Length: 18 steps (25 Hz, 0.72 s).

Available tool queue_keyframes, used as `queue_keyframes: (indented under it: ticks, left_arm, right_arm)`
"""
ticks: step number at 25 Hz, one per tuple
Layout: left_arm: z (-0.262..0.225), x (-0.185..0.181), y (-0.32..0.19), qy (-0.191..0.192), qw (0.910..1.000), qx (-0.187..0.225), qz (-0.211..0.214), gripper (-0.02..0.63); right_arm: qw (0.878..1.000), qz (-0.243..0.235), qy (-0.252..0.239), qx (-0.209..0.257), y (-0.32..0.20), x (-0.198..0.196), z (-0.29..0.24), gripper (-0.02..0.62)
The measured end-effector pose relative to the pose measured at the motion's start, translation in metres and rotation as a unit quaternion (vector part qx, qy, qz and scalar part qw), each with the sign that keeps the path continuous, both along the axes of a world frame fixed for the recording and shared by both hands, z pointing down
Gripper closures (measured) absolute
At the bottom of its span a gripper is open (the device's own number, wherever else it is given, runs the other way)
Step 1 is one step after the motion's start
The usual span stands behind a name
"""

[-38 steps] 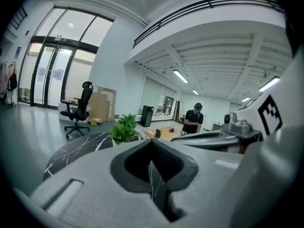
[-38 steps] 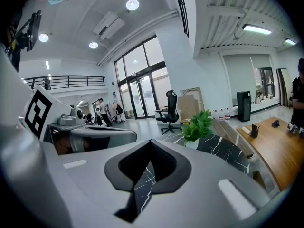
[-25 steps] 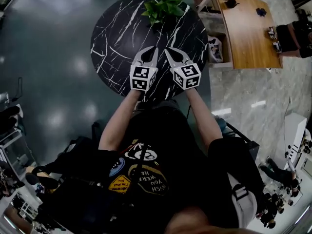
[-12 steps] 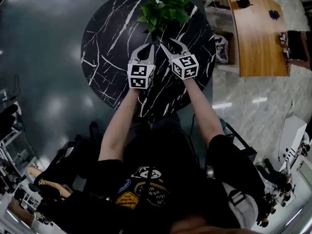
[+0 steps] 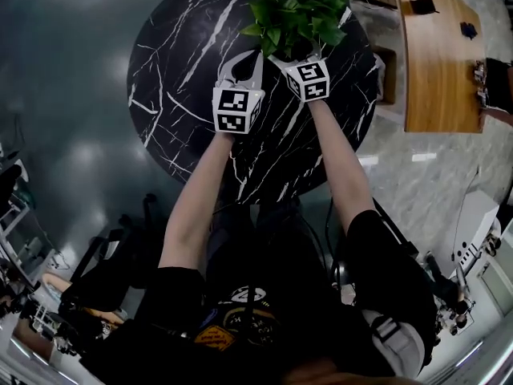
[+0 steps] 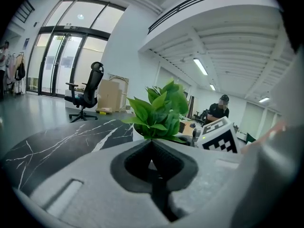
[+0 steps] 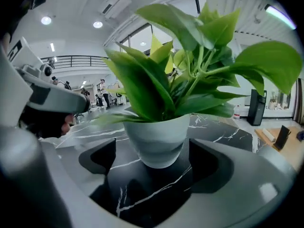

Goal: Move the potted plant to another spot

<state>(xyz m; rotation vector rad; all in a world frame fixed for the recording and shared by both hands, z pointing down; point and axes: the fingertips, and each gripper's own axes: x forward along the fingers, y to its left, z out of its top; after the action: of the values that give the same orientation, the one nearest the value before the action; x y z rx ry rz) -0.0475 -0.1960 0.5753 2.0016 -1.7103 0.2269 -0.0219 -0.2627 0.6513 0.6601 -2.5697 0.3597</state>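
Note:
The potted plant [image 5: 296, 10], green leaves in a pale round pot [image 7: 156, 139], stands on the far part of the round black marble table [image 5: 184, 70]. My right gripper [image 7: 152, 151] is low over the table with its jaws opening. The pot sits between the jaw tips, and neither pad touches it. In the head view the right gripper [image 5: 290, 54] reaches under the leaves. My left gripper [image 5: 250, 61] is just left of the plant. Its jaws are shut with nothing between them, and the plant [image 6: 159, 110] shows just beyond the left gripper [image 6: 153, 144].
A wooden desk [image 5: 437, 54] stands right of the table. In the left gripper view an office chair [image 6: 85, 91] and cardboard boxes [image 6: 111, 95] stand on the floor behind, and a person [image 6: 219, 109] sits farther back.
Both grippers have moved forward across the table to the plant. The right gripper's tips have slid under the leaves. The left gripper stays shut.

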Motion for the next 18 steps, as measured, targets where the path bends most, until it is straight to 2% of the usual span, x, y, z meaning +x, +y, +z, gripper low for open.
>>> queue_keyframes:
  ticks: [6,11,18]
  left_arm:
    - [-0.007,-0.021,-0.002,0.019,0.9997,0.009,-0.012,0.603]
    - [-0.01,-0.033,-0.002,0.009,0.9999,0.009,-0.002,0.603]
    - [-0.013,-0.058,0.011,0.013,0.9995,0.013,-0.025,0.603]
  right_arm:
    - [0.999,0.029,-0.023,0.005,-0.019,-0.025,0.001,0.103]
    - [0.998,0.06,-0.001,0.022,-0.03,-0.032,0.007,0.106]
    - [0.998,0.066,0.01,0.022,-0.029,-0.035,0.01,0.115]
